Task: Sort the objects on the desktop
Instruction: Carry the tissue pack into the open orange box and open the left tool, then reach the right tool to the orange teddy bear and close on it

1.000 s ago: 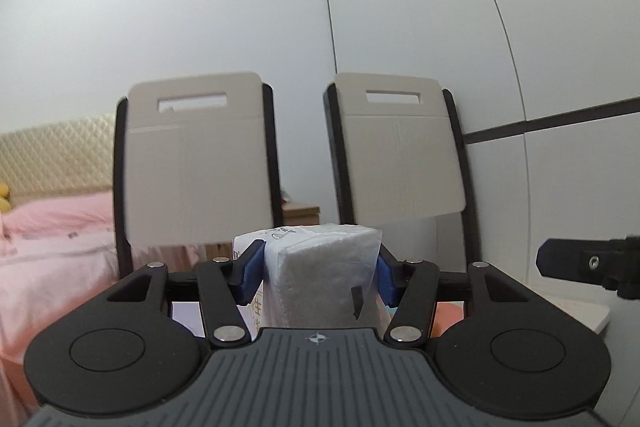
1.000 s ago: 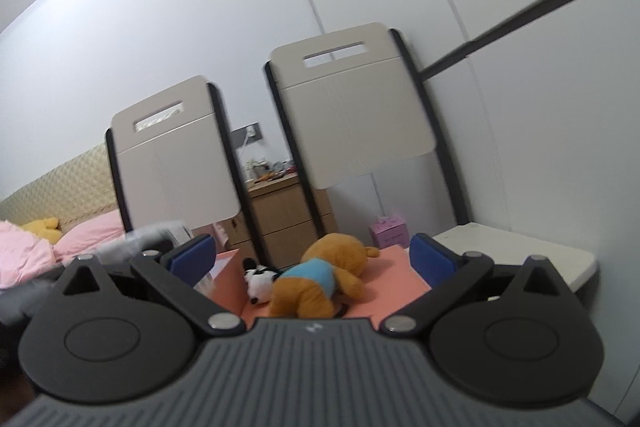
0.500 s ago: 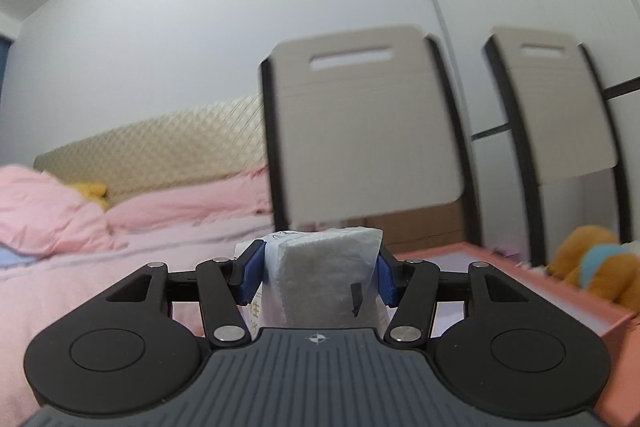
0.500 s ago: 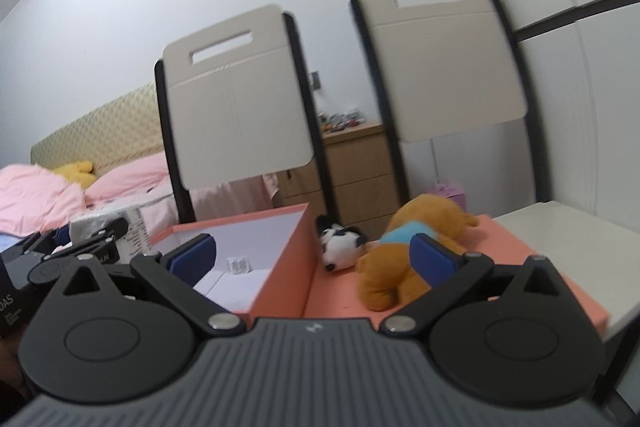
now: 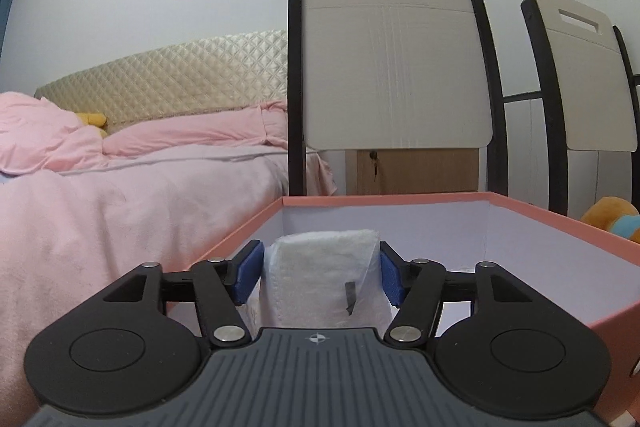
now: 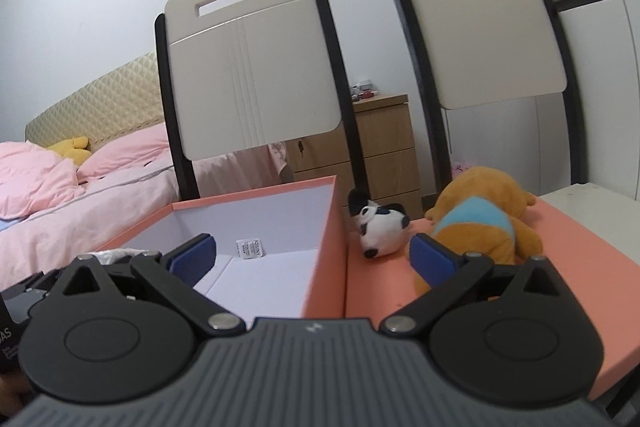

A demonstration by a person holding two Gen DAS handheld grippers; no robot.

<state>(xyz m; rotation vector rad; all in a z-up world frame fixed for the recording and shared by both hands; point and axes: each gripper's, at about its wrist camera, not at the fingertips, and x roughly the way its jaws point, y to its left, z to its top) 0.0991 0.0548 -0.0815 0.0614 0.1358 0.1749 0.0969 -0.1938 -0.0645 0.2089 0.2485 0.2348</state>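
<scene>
Tissue pack (image 5: 326, 279) base hidden behind left claw (image 5: 320, 277)

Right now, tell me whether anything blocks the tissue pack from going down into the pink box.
Nothing visible does. The tissue pack sits between the opening left tongs, already past the pink box rim, over bare white floor.

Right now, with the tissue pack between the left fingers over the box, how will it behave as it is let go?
The tissue pack looks soft and light: its wrapper is crinkled, so it should drop gently rather than bounce. The left gripper has just been opening; blue fingers stand beside it. It will probably flop flat in the pink box, unlikely to roll.
</scene>
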